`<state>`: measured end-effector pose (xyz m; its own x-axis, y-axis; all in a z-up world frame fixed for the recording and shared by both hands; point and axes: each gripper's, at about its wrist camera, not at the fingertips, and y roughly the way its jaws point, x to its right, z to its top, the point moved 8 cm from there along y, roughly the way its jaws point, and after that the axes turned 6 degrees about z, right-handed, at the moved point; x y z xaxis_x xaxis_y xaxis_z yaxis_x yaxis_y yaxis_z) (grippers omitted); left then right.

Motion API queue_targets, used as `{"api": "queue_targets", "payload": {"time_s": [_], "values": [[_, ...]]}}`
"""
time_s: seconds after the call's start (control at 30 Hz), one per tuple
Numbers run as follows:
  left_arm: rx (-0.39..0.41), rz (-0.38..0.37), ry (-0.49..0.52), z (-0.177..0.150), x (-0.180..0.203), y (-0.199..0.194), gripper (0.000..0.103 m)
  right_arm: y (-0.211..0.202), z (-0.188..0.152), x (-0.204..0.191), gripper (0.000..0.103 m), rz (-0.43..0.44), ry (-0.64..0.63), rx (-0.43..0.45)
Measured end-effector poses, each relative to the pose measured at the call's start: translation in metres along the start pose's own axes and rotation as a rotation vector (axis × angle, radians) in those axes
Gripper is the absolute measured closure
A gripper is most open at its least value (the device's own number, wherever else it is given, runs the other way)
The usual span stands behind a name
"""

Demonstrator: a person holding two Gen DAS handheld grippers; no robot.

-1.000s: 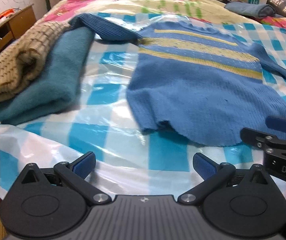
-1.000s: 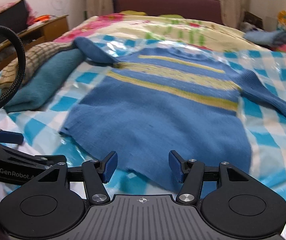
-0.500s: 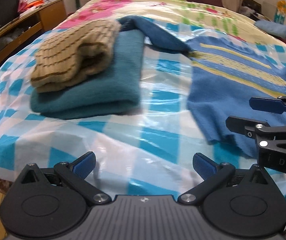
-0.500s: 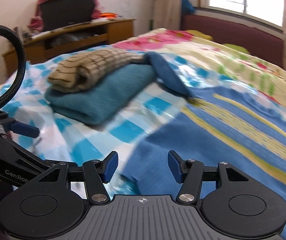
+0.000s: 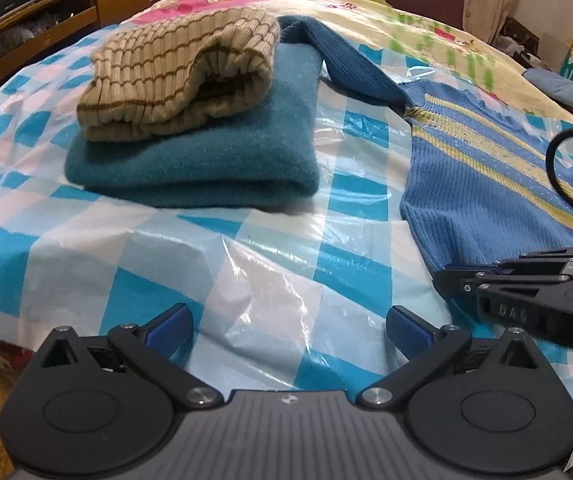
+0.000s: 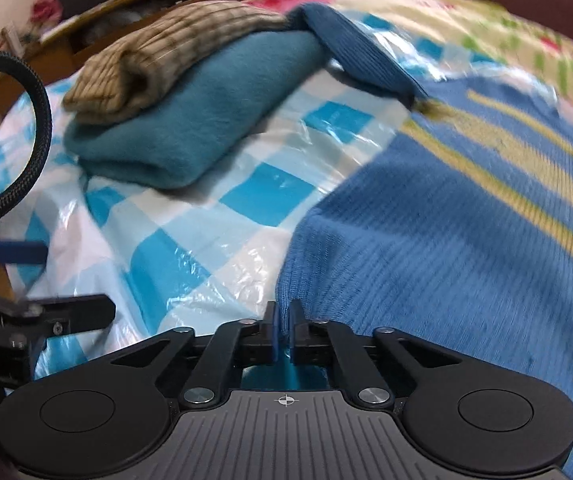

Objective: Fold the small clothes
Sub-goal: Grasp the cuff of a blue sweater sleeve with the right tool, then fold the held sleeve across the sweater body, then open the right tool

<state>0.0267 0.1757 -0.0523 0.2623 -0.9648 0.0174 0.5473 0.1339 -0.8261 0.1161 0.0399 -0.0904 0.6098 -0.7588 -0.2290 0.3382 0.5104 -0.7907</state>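
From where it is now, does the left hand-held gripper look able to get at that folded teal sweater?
Probably yes. The left hand-held gripper is open, and only bare blue-checked plastic sheet lies between it and the folded teal sweater. The striped beige knit sits on top, leaving the near edge free.

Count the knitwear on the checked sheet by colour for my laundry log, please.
Blue sweater with yellow stripes, laid flat, hem between the right gripper fingers: 1
Teal folded sweater: 1
Beige striped folded knit, on top of the teal one: 1
Total: 3
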Motion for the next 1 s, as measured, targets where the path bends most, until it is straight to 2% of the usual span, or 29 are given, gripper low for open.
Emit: {"api": "queue_targets", "payload": {"time_s": [0.07,0.13,0.2,0.37,0.43,0.57,0.7,0.87,1.0], "values": [[0.012,-0.004,0.0,0.004,-0.002,-0.002,0.0,-0.002,0.002,0.003,0.101,0.048,0.085,-0.007],[0.026,-0.009,-0.006,0.01,-0.006,-0.006,0.0,-0.005,0.006,-0.002,0.101,0.165,0.181,-0.004],[0.051,-0.014,-0.021,0.019,-0.013,-0.015,0.0,-0.012,0.013,-0.015,0.101,0.261,0.216,0.012],[0.132,-0.018,-0.027,0.041,-0.021,-0.032,0.0,-0.008,0.014,-0.037,0.1,0.352,0.225,0.009],[0.137,-0.009,-0.003,0.046,-0.016,-0.029,0.0,0.0,0.008,-0.036,0.094,0.375,0.266,-0.025],[0.135,-0.03,0.063,0.05,0.013,-0.021,0.0,-0.019,-0.002,-0.023,0.094,0.346,0.286,0.007],[0.112,-0.089,0.153,0.049,0.061,-0.007,0.0,-0.06,-0.011,0.022,0.094,0.281,0.362,0.114],[0.071,-0.15,0.264,0.04,0.131,0.018,0.0,-0.107,-0.044,0.124,0.093,0.09,0.587,0.241],[-0.02,-0.162,0.367,0.022,0.179,0.043,0.0,-0.149,-0.075,0.22,0.09,-0.072,0.796,0.372]]}}
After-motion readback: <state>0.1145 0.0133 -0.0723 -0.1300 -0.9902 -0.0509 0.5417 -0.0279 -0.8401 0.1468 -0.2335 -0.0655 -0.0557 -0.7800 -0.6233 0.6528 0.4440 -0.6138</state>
